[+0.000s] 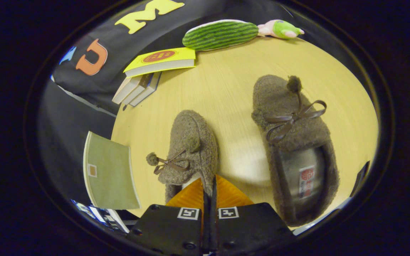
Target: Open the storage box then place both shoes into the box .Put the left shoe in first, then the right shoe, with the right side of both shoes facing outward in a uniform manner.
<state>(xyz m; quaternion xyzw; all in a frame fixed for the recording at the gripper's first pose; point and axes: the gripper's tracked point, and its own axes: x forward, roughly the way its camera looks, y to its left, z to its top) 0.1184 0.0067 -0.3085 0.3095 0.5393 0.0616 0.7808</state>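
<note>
While jaws pinch left shoe point(190, 149) collar.

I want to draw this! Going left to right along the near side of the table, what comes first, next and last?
First the green box → the shoe whose rim the gripper is shut on → the other shoe, flat on the table.

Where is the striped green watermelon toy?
In the gripper view, the watermelon toy lies at the table's far edge, beyond both shoes, between the yellow book and a small pink-green toy.
</note>
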